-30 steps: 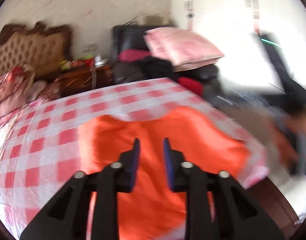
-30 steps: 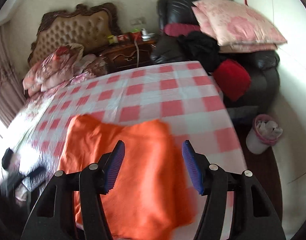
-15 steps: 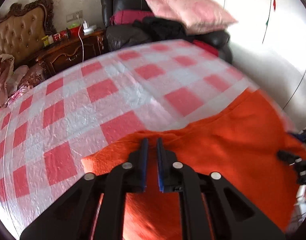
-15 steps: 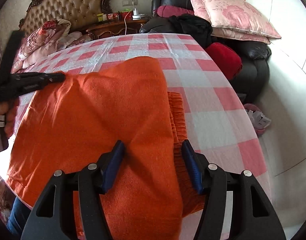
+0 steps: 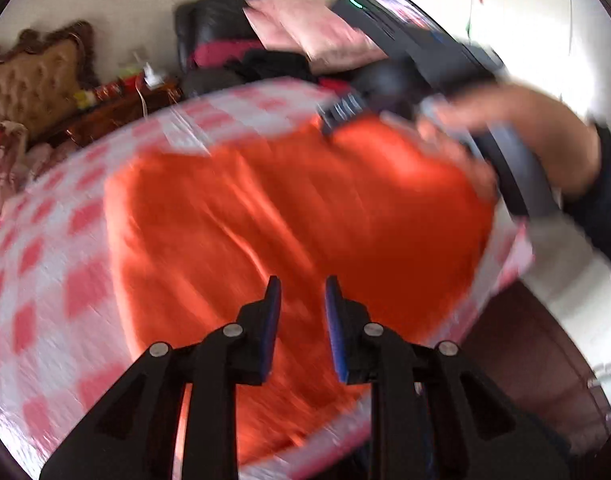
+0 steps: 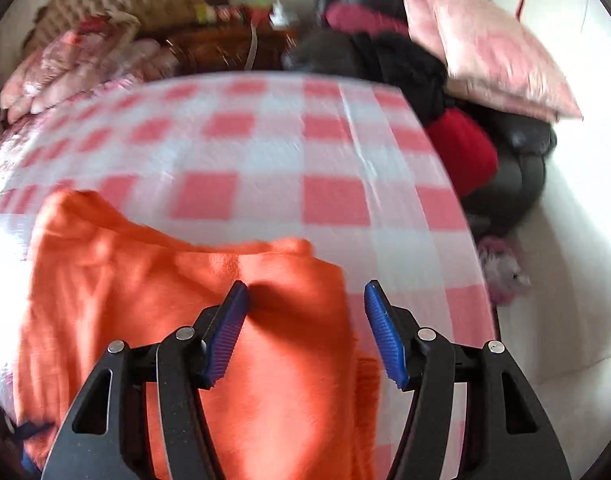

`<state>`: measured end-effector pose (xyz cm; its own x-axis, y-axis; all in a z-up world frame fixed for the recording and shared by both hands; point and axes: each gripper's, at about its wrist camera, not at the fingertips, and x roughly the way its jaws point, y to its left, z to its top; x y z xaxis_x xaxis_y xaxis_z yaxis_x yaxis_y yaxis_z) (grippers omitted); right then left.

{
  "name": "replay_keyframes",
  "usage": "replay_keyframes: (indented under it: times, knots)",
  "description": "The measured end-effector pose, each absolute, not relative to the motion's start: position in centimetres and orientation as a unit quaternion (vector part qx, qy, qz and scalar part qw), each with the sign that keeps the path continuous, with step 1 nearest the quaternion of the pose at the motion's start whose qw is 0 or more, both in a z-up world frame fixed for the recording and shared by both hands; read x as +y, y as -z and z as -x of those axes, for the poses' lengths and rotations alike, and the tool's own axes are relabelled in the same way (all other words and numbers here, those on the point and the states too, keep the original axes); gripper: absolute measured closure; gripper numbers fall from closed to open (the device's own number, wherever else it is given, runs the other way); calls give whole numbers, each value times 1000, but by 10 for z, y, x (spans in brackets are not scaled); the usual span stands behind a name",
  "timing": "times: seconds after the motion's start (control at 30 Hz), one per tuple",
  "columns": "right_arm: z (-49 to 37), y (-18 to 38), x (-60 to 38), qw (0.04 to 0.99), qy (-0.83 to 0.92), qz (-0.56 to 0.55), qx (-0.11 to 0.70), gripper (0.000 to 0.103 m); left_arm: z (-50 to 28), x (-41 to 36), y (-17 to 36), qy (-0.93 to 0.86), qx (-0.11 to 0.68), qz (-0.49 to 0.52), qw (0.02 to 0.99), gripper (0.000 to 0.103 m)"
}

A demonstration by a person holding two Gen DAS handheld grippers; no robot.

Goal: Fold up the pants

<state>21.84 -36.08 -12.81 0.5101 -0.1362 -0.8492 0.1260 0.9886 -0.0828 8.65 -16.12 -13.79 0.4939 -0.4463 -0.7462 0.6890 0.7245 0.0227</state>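
The orange pants [image 5: 297,208] lie folded on the red-and-white checked table [image 5: 45,280]. They also show in the right wrist view [image 6: 177,304]. My left gripper [image 5: 301,300] is open a little and empty, held above the near part of the pants. My right gripper [image 6: 305,300] is wide open and empty above the pants' right edge. It also shows in the left wrist view [image 5: 341,110], held in a hand at the pants' far right edge. Both views are blurred by motion.
The checked table [image 6: 337,200] ends close on the right, with floor beyond. A dark sofa [image 6: 517,168] with a pink pillow [image 6: 489,48] and a red cushion [image 6: 461,148] stands behind. A wooden side table [image 5: 117,108] and a tufted headboard [image 5: 33,80] are at the back left.
My left gripper has let go of the pants, opened a little and pulled back. The right gripper has lifted away. The pants now lie flatter on the table.
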Motion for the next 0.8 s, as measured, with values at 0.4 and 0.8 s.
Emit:
replay_keyframes:
  times: [0.4, 0.8]
  knots:
    - [-131, 80, -339, 912, 80, -49, 399, 36, -81, -120, 125, 267, 375, -96, 883, 72]
    - [-85, 124, -323, 890, 126, -19, 438, 30, -73, -106, 128, 243, 407, -60, 879, 67]
